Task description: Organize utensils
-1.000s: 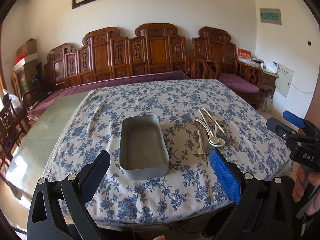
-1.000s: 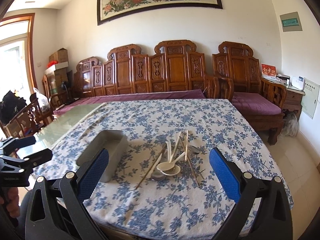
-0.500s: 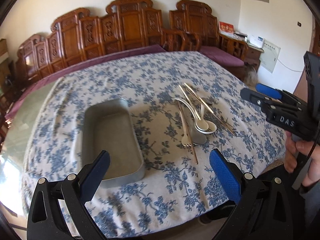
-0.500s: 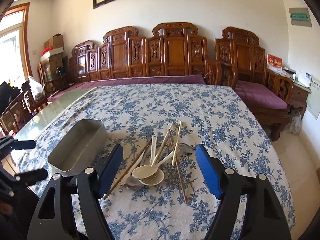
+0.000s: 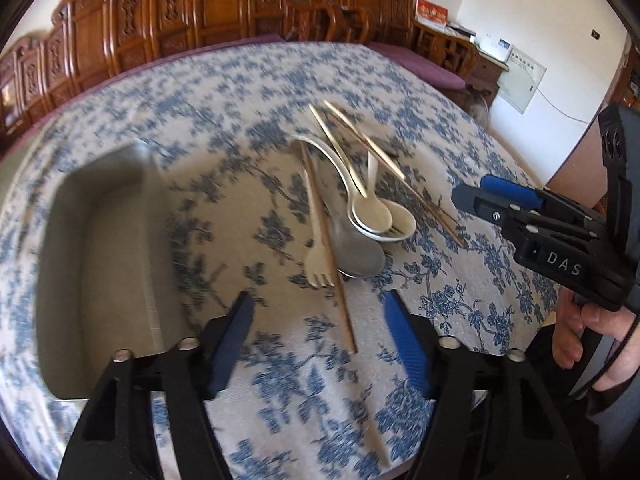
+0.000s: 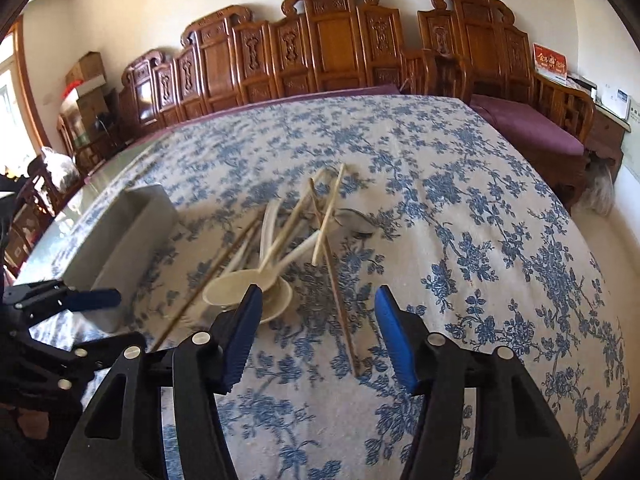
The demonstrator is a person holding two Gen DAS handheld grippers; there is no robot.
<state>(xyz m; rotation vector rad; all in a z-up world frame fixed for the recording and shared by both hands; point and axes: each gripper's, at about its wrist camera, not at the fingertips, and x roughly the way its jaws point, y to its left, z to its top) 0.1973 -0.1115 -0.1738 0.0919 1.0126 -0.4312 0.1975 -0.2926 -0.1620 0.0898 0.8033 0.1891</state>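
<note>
Above the utensil pile, both grippers, left and right, hover with jaws apart.

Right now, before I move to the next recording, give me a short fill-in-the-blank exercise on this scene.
1. The metal tray holds ____ utensils.
2. The tablecloth has a ____ floral print.
3. Both the left gripper and the right gripper have their jaws ____.
4. The cream fork lies with its tines pointing ____ the left wrist camera.

Missing words: no; blue; open; toward
</note>
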